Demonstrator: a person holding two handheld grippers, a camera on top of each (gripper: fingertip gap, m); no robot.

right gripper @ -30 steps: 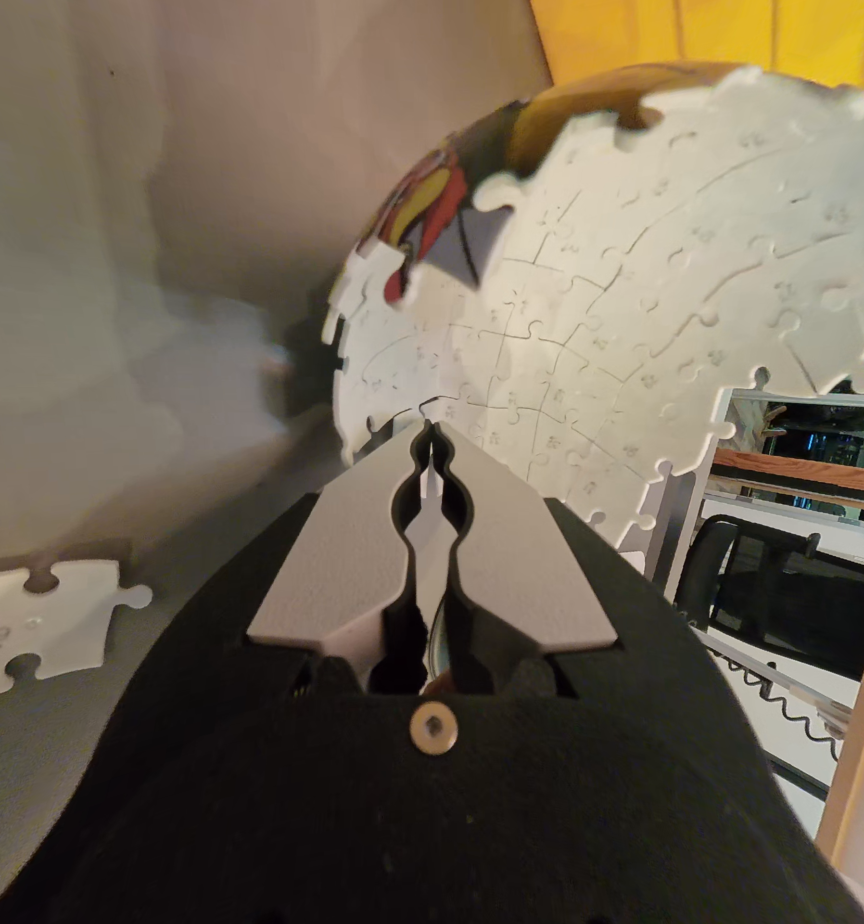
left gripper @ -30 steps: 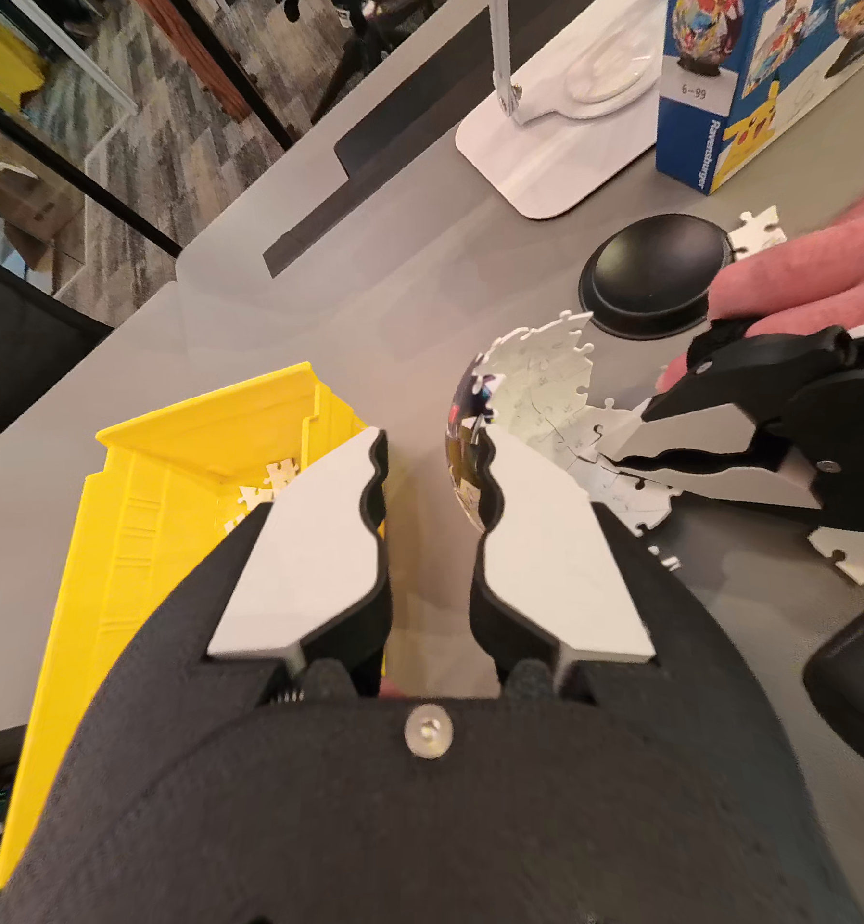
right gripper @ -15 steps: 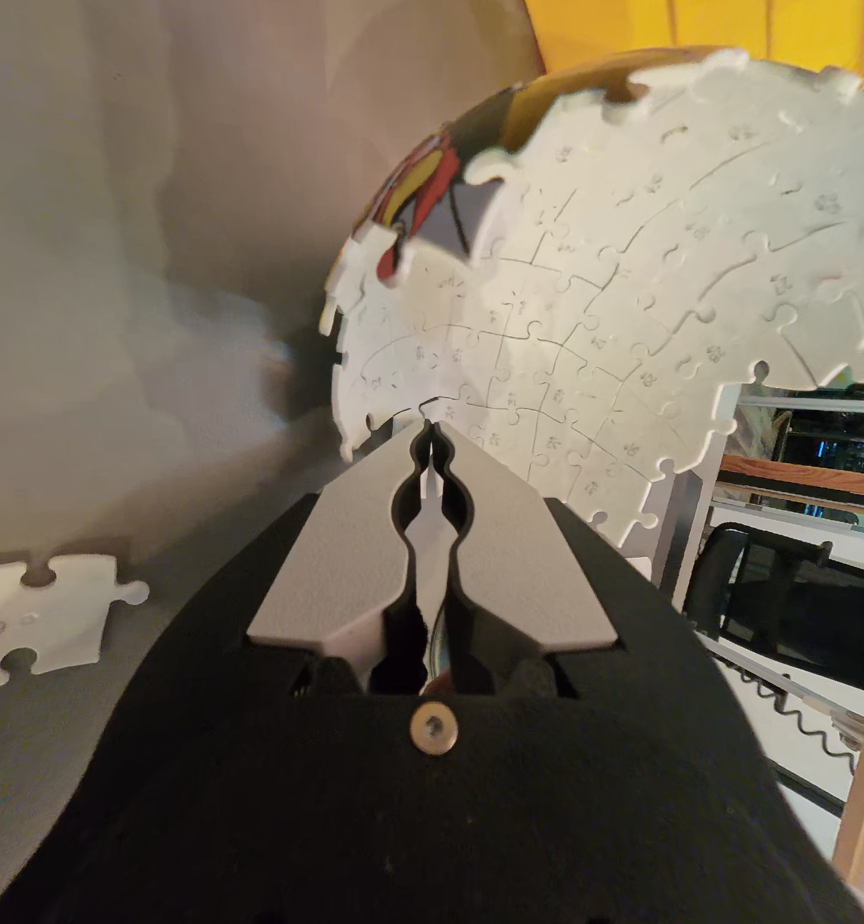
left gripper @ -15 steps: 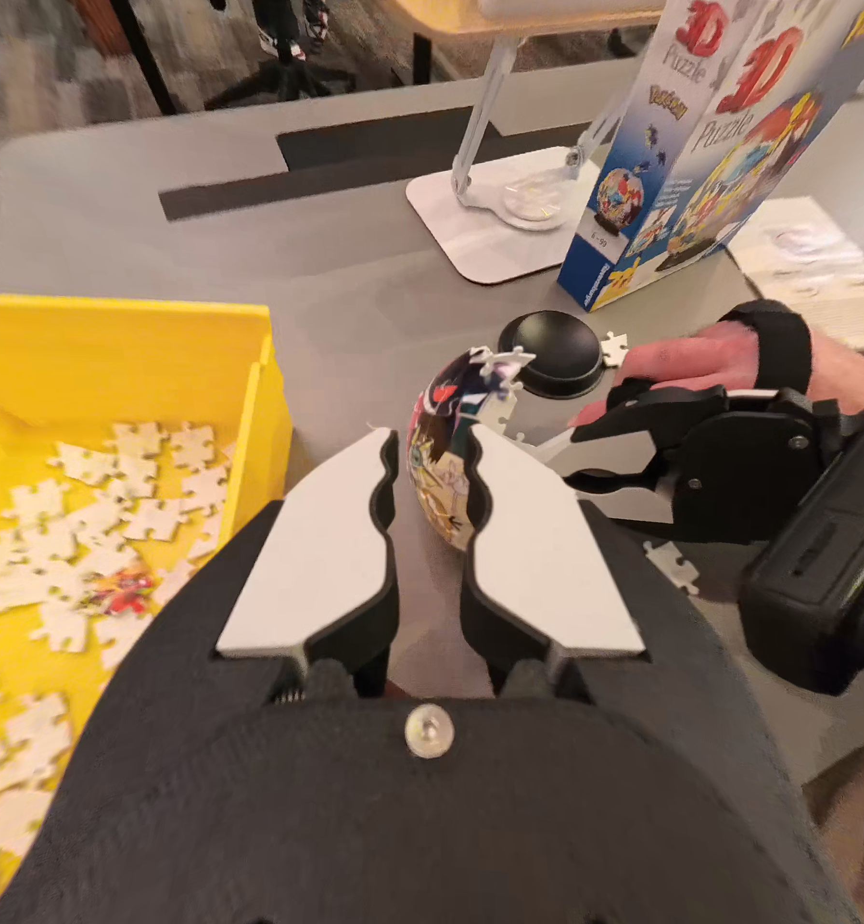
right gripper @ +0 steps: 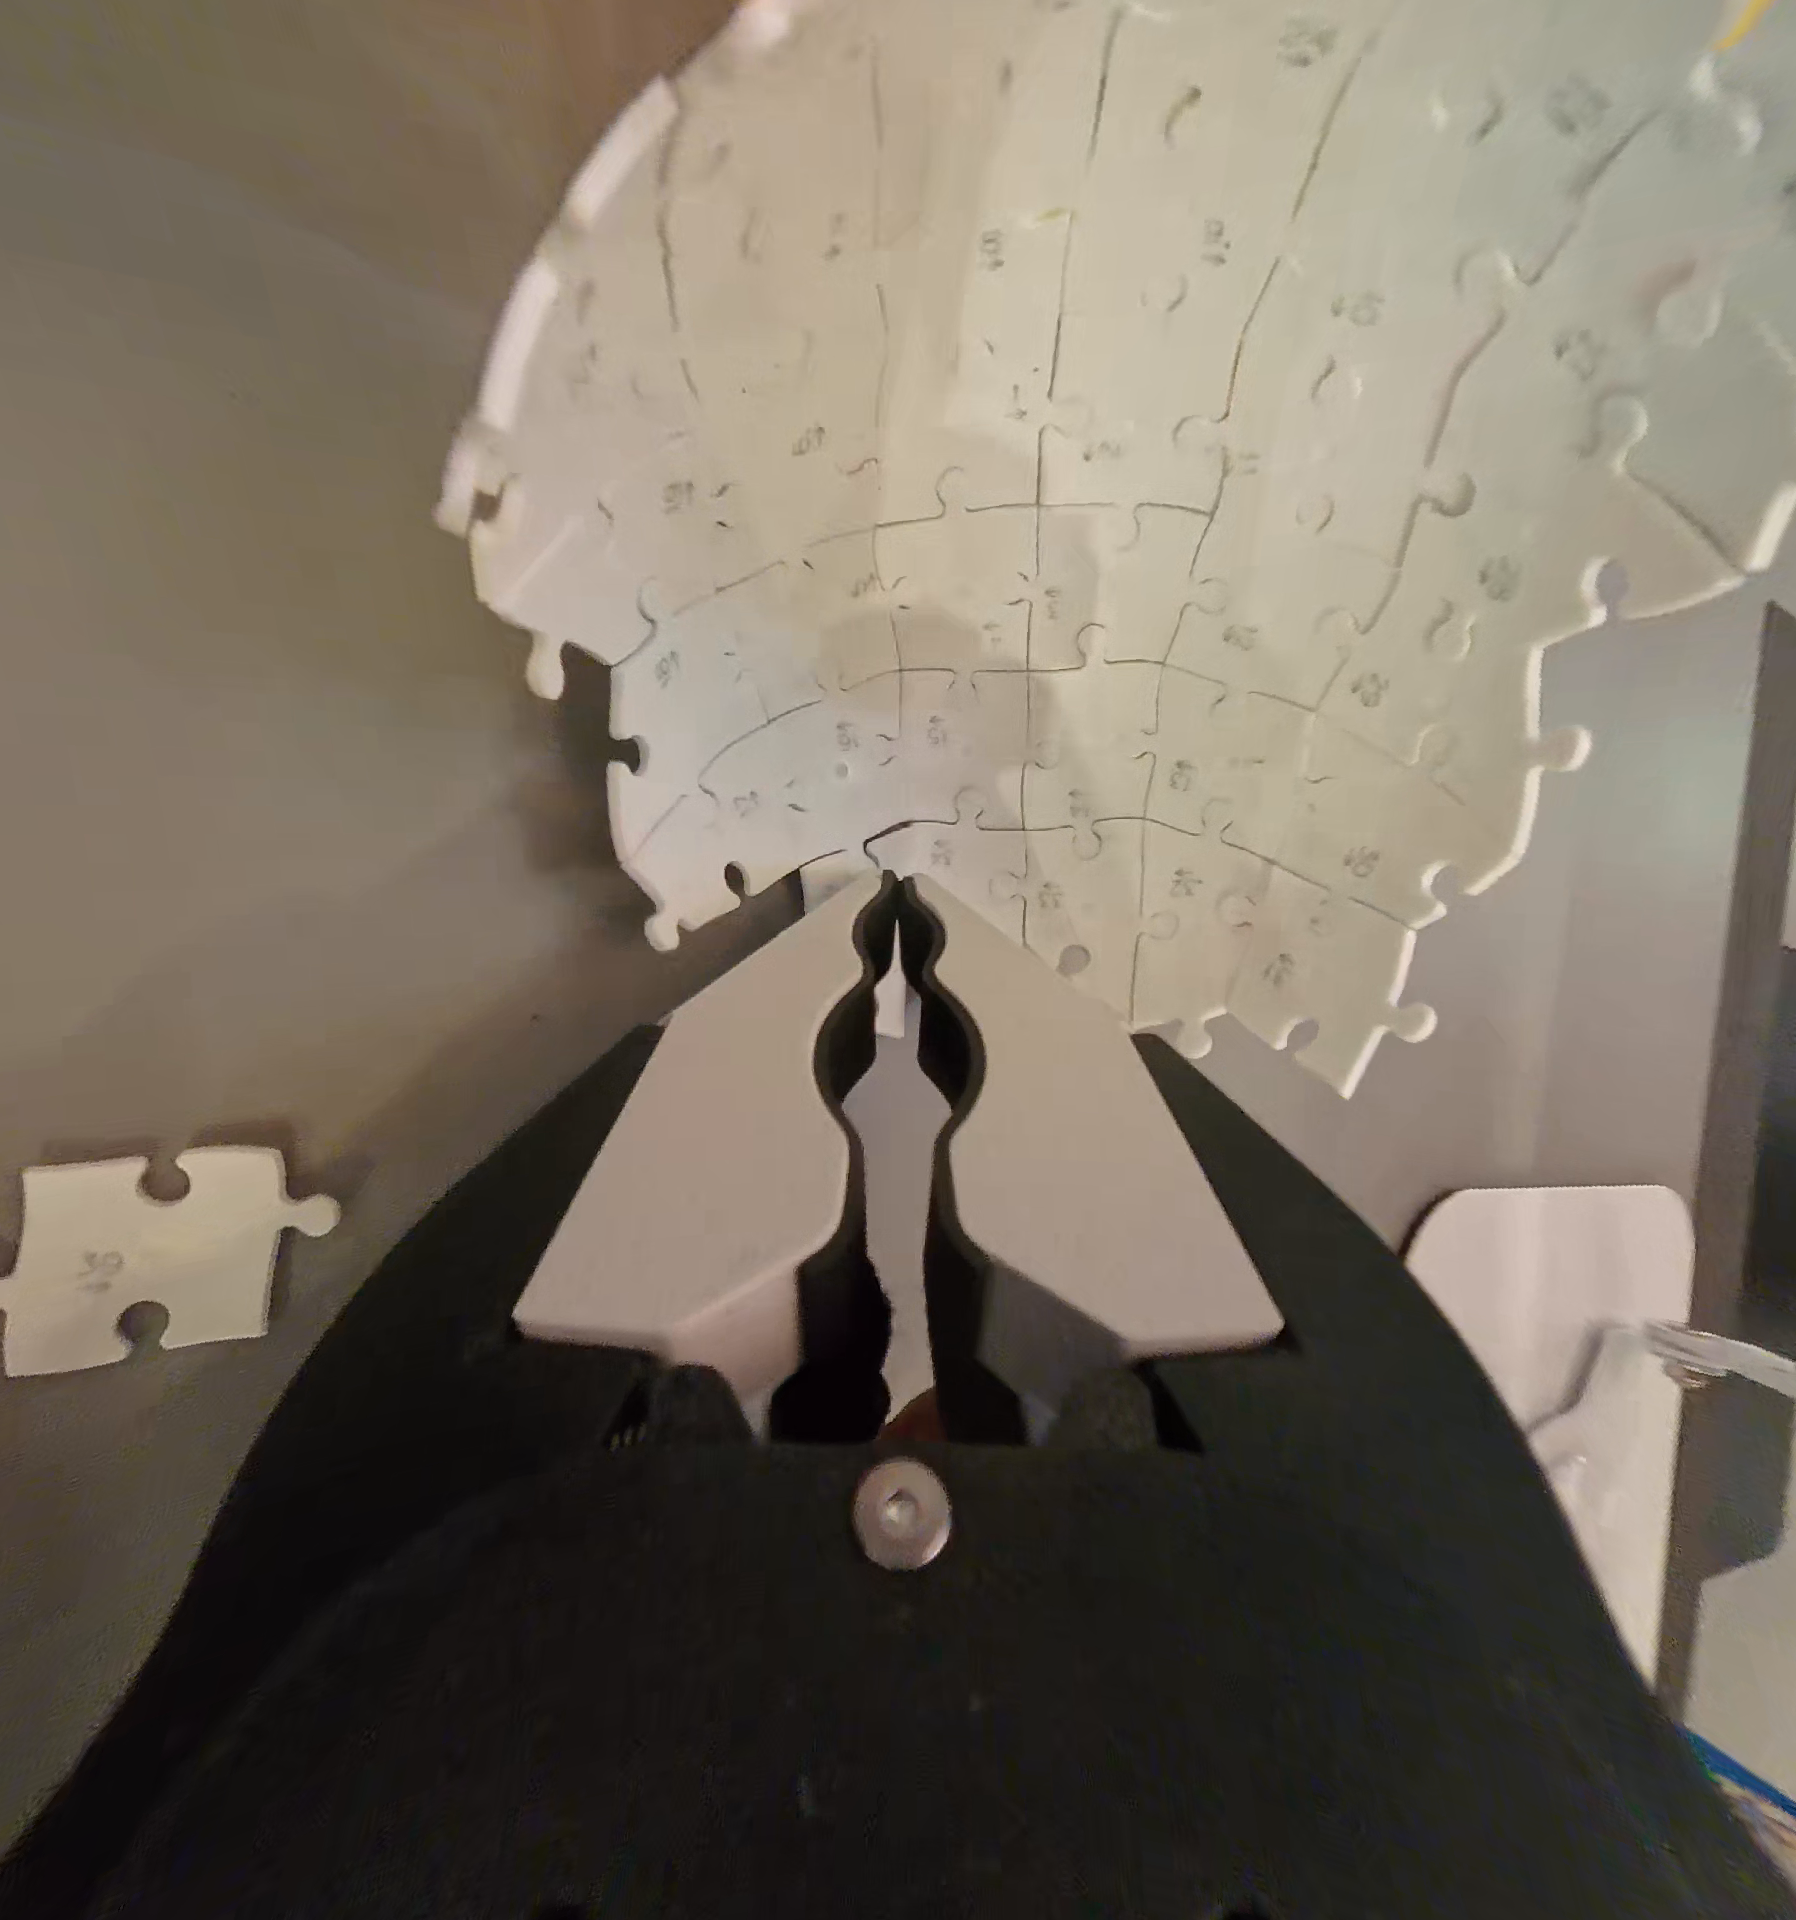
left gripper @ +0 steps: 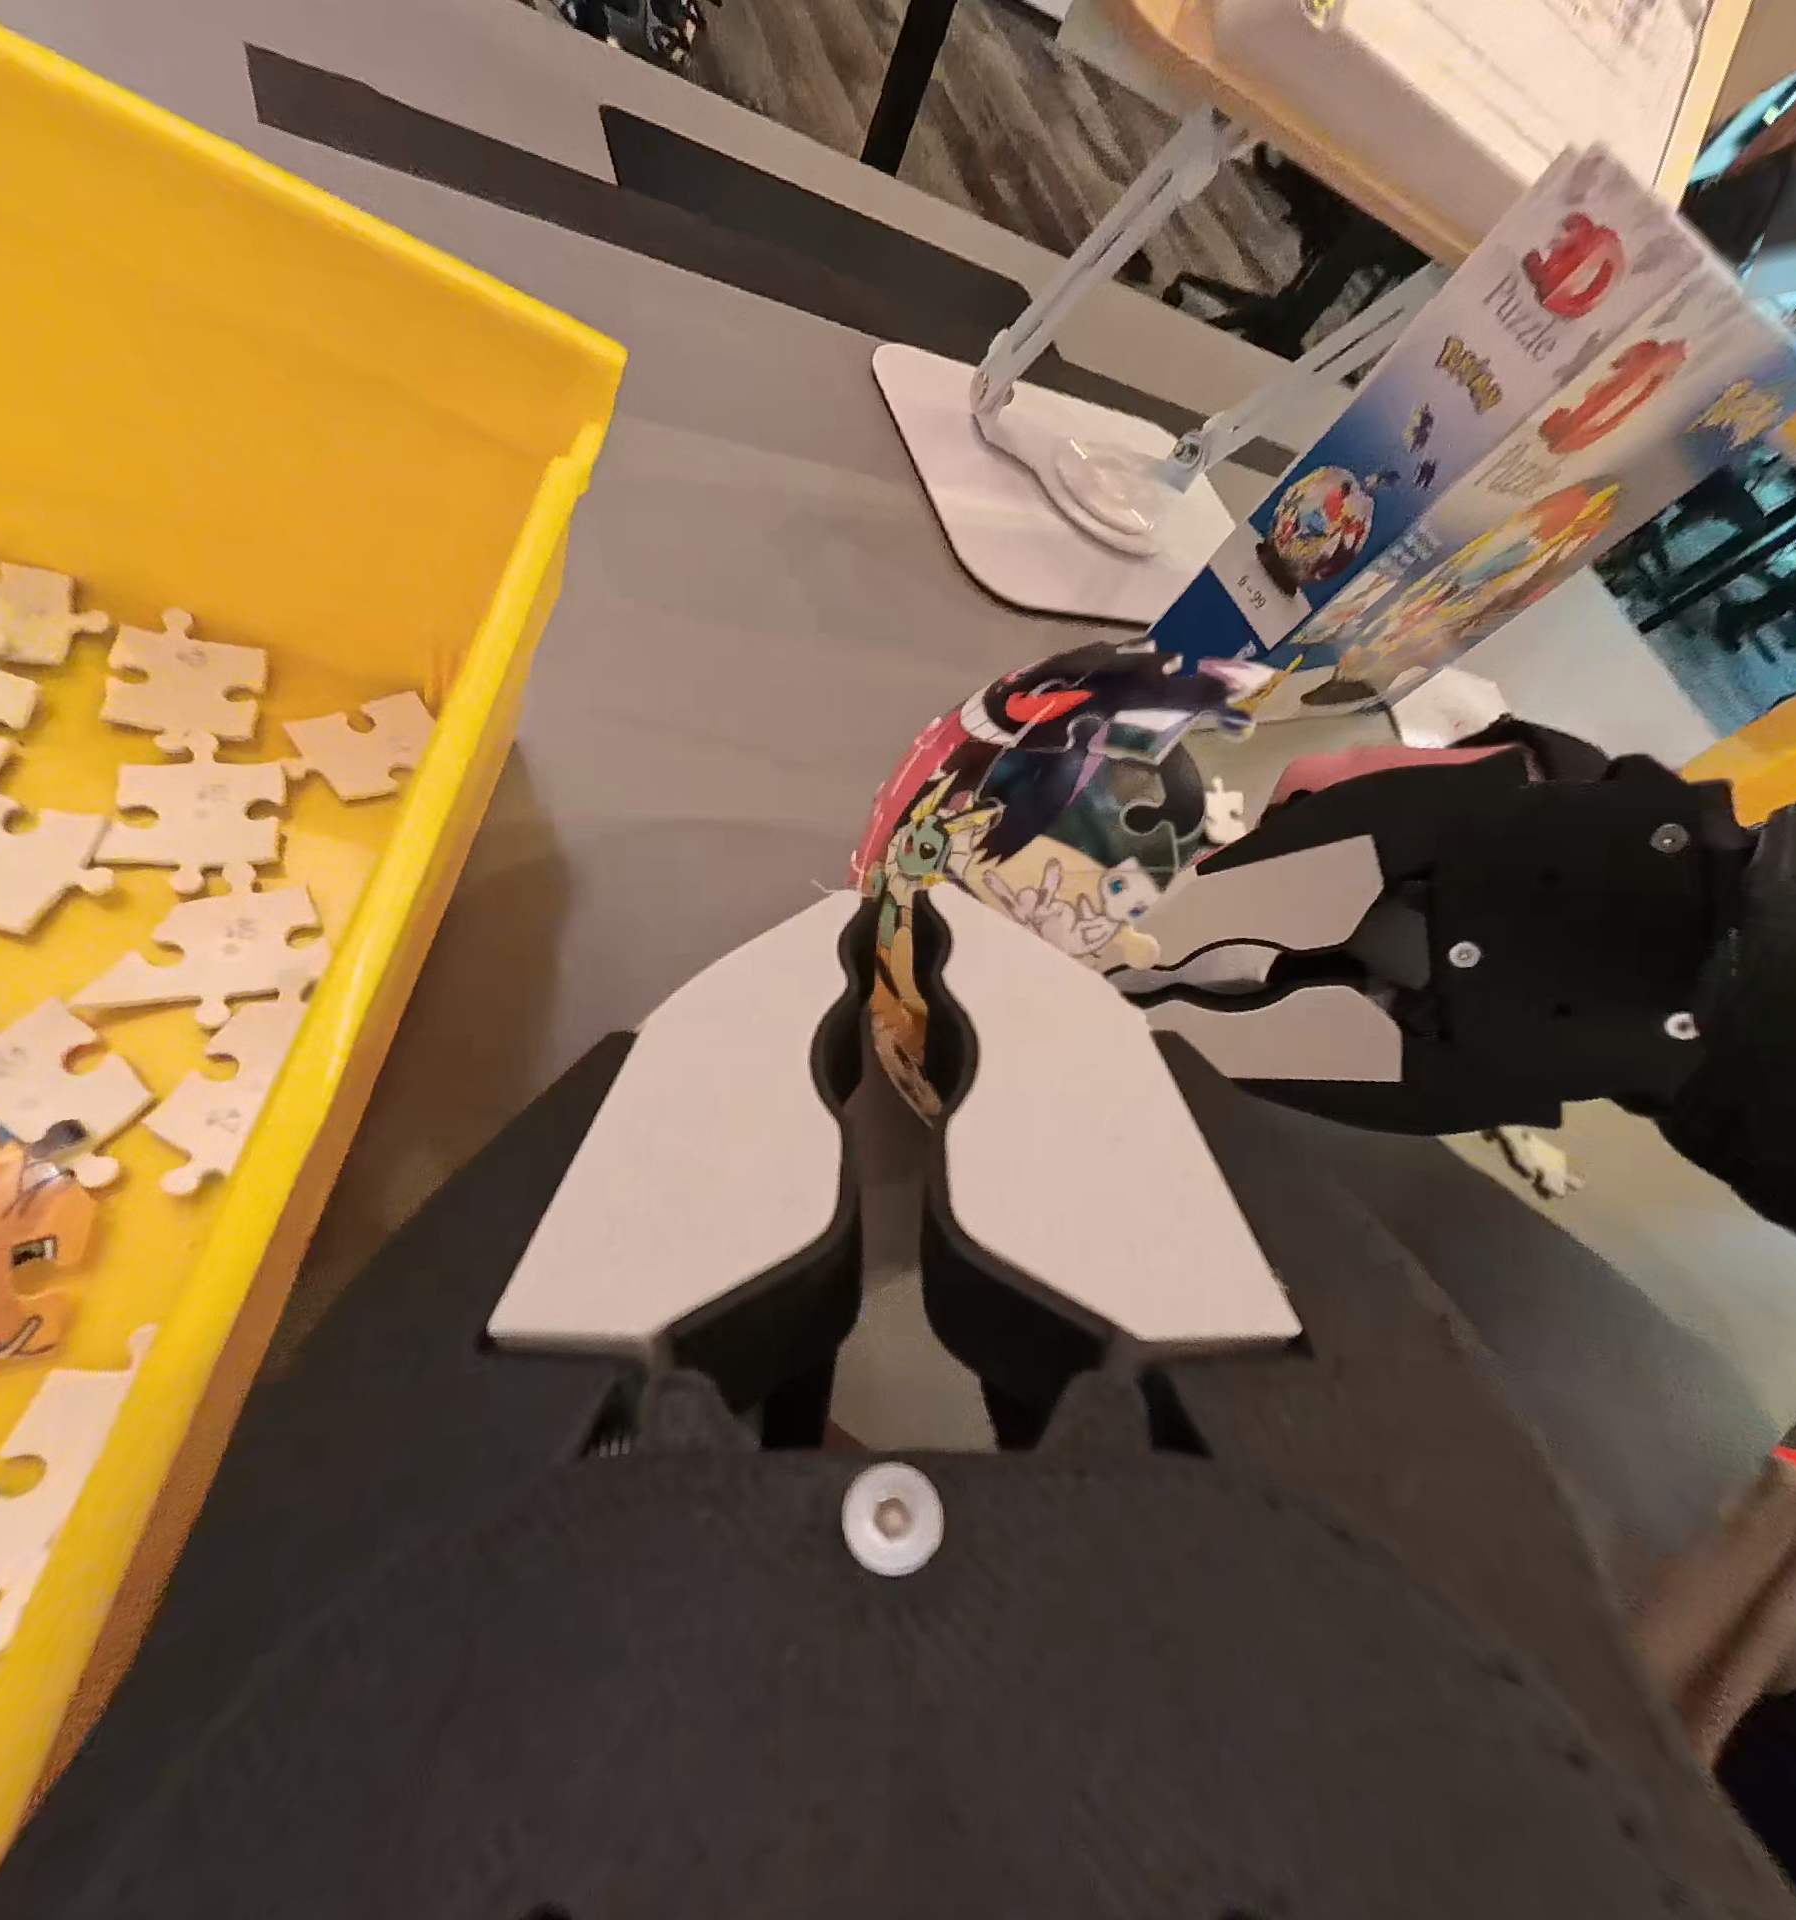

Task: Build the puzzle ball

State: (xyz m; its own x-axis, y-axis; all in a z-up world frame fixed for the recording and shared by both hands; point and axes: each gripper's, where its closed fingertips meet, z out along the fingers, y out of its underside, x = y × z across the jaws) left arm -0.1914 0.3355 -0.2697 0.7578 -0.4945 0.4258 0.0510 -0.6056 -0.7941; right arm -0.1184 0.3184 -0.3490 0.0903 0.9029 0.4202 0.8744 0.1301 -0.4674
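Gripping puzzle ball [left gripper: 1039, 831] rim, R gripper [right gripper: 896, 883]; L gripper [left gripper: 896, 914] nearly closed; yellow bin [left gripper: 281, 436] beside.

my grey desk [left gripper: 728, 582] carries a white lamp base [left gripper: 1019, 520]; beyond it, patterned grey carpet [left gripper: 1039, 156] and a pale wooden tabletop [left gripper: 1320, 177].

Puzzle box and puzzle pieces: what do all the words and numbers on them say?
I can't read writing out, only say where it is.
Tall blue cardboard puzzle box: big coloured words, logos and a small number patch.
White inside of the half-built puzzle ball: a small printed number on each piece.
Loose white puzzle piece on the grey table: one number.
White pieces in the yellow plastic bin: faint marks, too blurred to read.
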